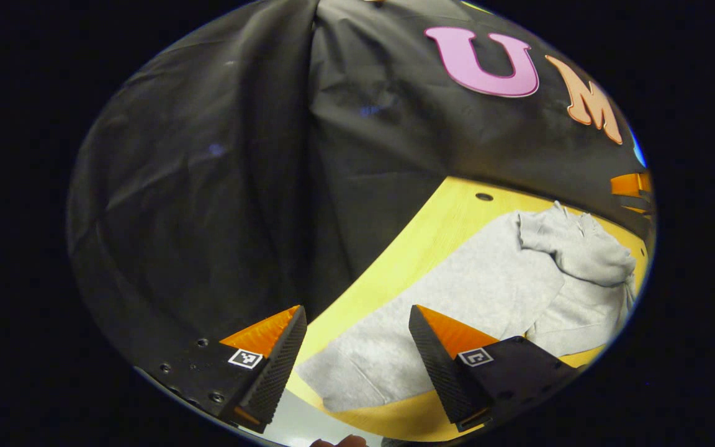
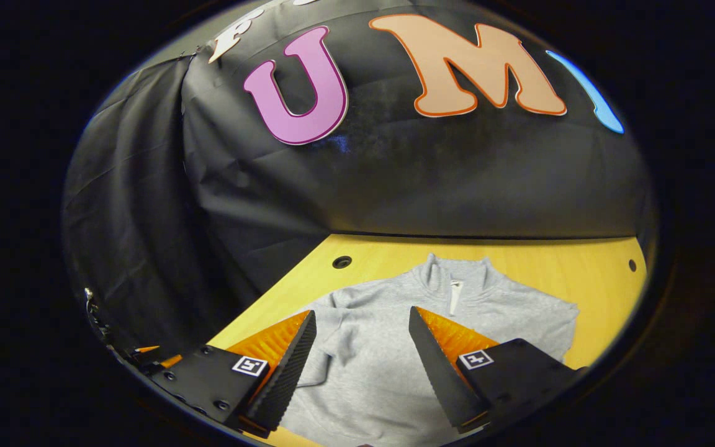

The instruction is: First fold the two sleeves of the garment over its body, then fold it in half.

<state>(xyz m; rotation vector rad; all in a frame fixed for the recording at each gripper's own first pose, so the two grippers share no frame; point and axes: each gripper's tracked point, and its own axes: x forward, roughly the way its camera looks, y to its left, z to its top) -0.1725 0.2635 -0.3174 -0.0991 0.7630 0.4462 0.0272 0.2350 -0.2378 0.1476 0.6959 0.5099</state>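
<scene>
garment [image 2: 388, 366] is being shown as a grey zip-neck pullover lying flat on the yellow table [image 2: 519, 254], collar toward the booth wall. in the right gripper view the body is being seen from the hem side, with the short zip [image 2: 455, 297] at the collar and one sleeve [image 2: 332, 329] already drawn in over the chest on the left of that view. in the left gripper view the garment [image 1: 457, 298] is being seen from its side, and bunched fabric [image 1: 581, 248] is being seen gathered near the collar end

the left gripper [image 1: 357, 354] is being held above the near edge of the cloth, its fingers set apart and clamped on nothing. the right gripper [image 2: 362, 366] is being held over the body of the garment, its fingers likewise spread with nothing between them. both are being kept clear of the cloth, probably so that the layout is being surveyed before a grasp is being chosen

the sleeve folds are being judged as at least partly done; the fold in half is not yet being made, since hem and collar are lying well apart
</scene>
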